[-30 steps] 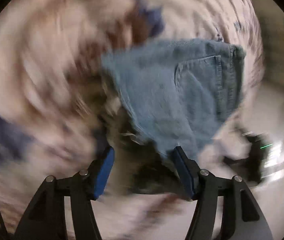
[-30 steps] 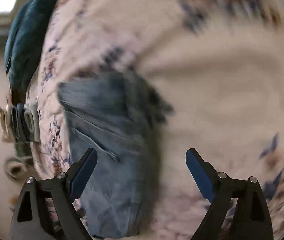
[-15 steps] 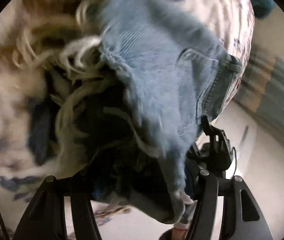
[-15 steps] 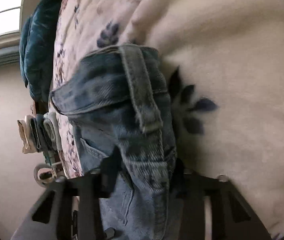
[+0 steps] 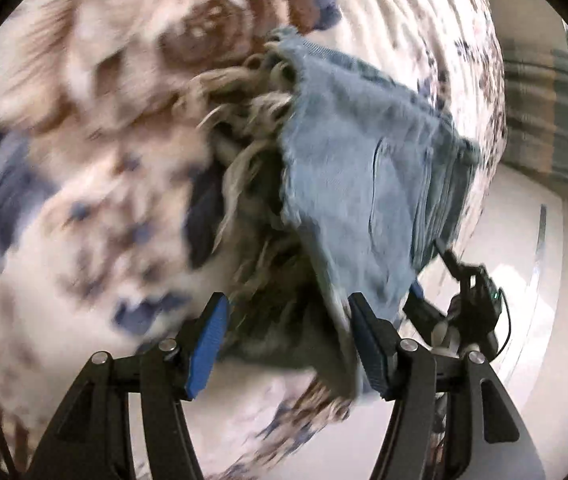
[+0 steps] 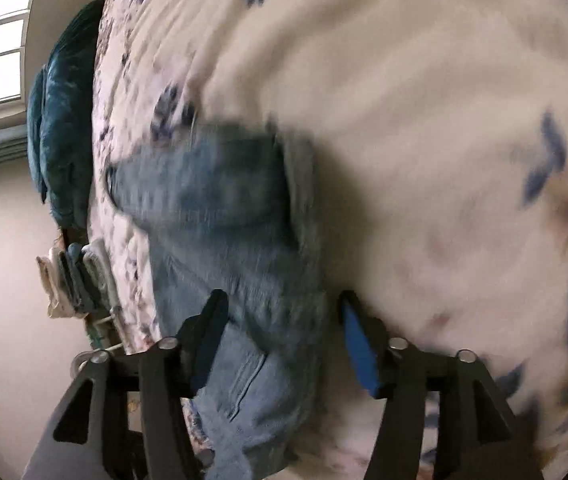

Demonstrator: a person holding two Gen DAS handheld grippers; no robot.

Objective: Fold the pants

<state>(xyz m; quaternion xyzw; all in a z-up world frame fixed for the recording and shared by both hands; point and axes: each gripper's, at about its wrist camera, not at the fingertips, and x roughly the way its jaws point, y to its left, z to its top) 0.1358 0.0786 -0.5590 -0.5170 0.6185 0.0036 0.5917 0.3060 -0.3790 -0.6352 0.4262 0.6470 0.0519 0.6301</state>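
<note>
Denim shorts (image 5: 359, 184) folded, lying on floral bedspread (image 5: 84, 200), frayed hem (image 5: 256, 112) showing. Left gripper (image 5: 287, 344) spread wide, holding nothing, its right pad beside denim's edge. Right gripper (image 6: 280, 340) likewise released, fingers straddling shorts (image 6: 236, 248) near bed's edge. Teal pillow (image 6: 60, 136) beyond. Both views blurred.

We're seeing one pair of denim pants (image 5: 347, 184) lying on one floral bedspread (image 6: 423, 128), two grippers, left (image 5: 287, 344) and right (image 6: 280, 340), plus one teal pillow (image 6: 60, 136) and one stack of folded towels (image 6: 72, 276).
</note>
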